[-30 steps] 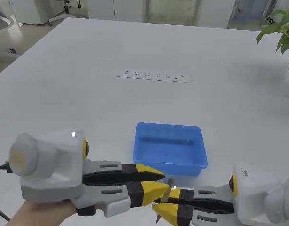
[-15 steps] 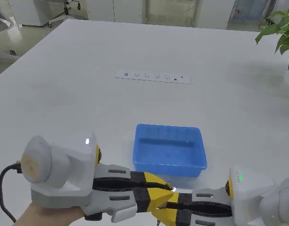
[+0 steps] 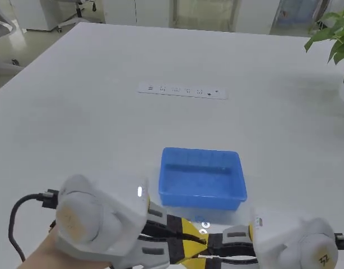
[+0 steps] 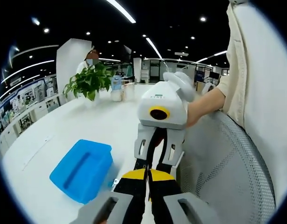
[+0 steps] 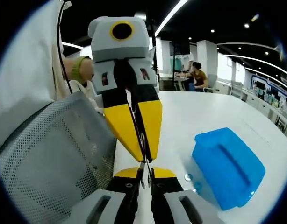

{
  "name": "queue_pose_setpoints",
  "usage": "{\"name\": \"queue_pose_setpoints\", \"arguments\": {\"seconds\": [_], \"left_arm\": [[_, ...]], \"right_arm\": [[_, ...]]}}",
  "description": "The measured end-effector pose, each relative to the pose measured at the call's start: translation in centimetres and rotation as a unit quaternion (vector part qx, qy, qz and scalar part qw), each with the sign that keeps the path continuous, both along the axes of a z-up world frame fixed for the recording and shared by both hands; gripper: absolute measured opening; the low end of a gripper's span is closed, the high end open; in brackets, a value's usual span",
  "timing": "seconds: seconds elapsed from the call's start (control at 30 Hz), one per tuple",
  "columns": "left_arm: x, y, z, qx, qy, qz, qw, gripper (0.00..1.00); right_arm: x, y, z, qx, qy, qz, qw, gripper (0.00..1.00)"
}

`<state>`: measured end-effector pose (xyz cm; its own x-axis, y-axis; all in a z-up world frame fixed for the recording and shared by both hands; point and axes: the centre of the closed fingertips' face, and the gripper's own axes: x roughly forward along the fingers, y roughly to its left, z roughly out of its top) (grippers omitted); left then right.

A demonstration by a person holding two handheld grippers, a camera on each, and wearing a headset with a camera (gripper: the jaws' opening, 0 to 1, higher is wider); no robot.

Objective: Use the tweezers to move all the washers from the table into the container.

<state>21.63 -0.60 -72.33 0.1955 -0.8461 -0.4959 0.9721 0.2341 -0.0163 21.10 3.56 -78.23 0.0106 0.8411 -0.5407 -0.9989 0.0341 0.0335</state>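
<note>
Left tongs (image 5: 143, 156) and right tongs (image 5: 144, 175) are meeting tip to tip, both clamping on the tweezers (image 5: 142, 165). Washers (image 3: 204, 225) are lying on the surface (image 3: 105, 123) just beside the blue container (image 3: 201, 179), on its near side.

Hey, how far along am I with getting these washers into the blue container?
Done: nothing yet, the blue container looks bare inside. In hand: the tweezers appear pinched by both the left gripper and the right gripper, which meet tip to tip. Left: at least two washers lie on the table just in front of the container.
</note>
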Motion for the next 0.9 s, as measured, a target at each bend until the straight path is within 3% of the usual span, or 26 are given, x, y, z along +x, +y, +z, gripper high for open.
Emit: {"name": "queue_pose_setpoints", "arguments": {"seconds": [0.43,0.5,0.53,0.57,0.6,0.9], "left_arm": [[0.6,0.2,-0.1,0.0,0.006,0.011,0.9999,0.0],[0.5,0.1,-0.1,-0.001,0.007,0.01,0.9999,0.0],[0.4,0.1,-0.1,-0.001,0.006,0.009,0.9999,0.0],[0.4,0.0,-0.1,0.0,0.006,0.009,0.9999,0.0],[0.4,0.0,-0.2,0.0,0.009,0.008,0.9999,0.0],[0.3,0.0,-0.1,0.003,0.007,0.0,1.0,0.0]], "right_arm": [[0.4,-0.1,-0.4,-0.016,0.018,-0.008,0.9997,0.06],[0.5,-0.4,-1.1,-0.044,0.012,-0.006,0.9989,0.1],[0.5,-0.7,-1.7,-0.067,-0.004,0.006,0.9977,0.1],[-0.1,-0.3,-1.4,-0.053,-0.004,0.024,0.9983,0.06],[0.0,-0.3,-1.4,-0.049,0.0,0.01,0.9987,0.06],[0.0,-0.3,-1.3,-0.055,-0.012,0.023,0.9982,0.03]]}}
